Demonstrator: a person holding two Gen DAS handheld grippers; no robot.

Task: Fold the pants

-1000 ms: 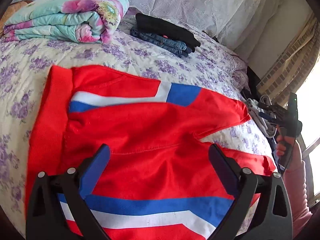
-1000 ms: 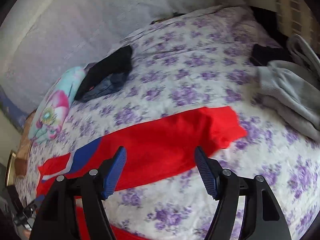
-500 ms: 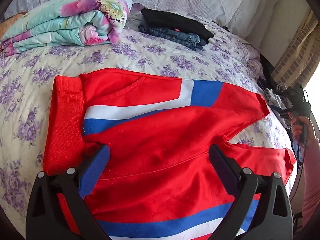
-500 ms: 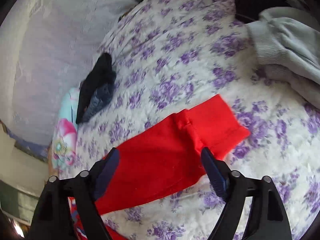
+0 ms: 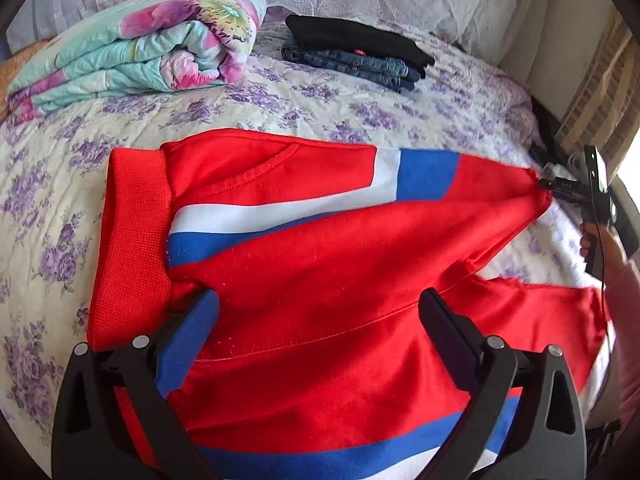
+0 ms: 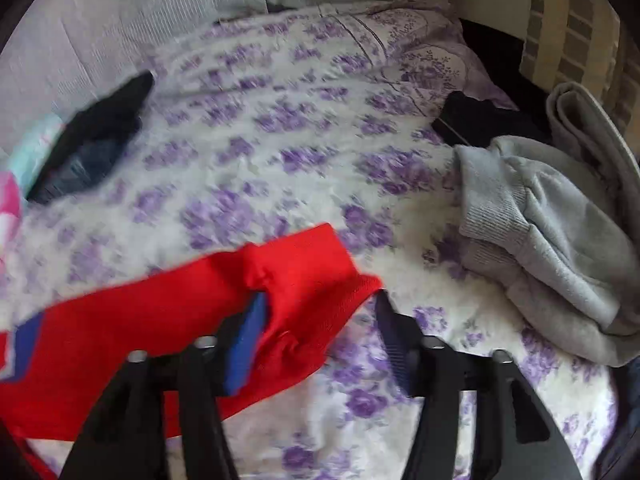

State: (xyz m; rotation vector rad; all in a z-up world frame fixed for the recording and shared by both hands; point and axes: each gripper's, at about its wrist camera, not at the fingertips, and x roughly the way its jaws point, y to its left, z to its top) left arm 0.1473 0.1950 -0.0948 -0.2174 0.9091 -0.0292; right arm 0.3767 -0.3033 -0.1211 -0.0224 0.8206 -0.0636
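Observation:
Red pants (image 5: 320,264) with white and blue stripes lie spread on the floral bedspread (image 5: 280,96), waistband at the left. My left gripper (image 5: 320,320) is open just above the seat of the pants, near the waistband. In the right wrist view my right gripper (image 6: 320,320) is open at the cuff of a red leg (image 6: 304,280); the cuff lies bunched over the left finger (image 6: 248,336) and between the jaws. The right gripper also shows in the left wrist view (image 5: 560,186) at the far leg's end.
A rolled floral quilt (image 5: 140,52) and a stack of folded dark pants and jeans (image 5: 356,54) lie at the back. A heap of grey clothes (image 6: 560,232) and a black garment (image 6: 480,120) lie to the right. A wall and curtain bound the bed.
My left gripper has moved toward the waistband. My right gripper has dropped onto the leg cuff, which now bunches over its left finger; the far leg looks pulled straighter.

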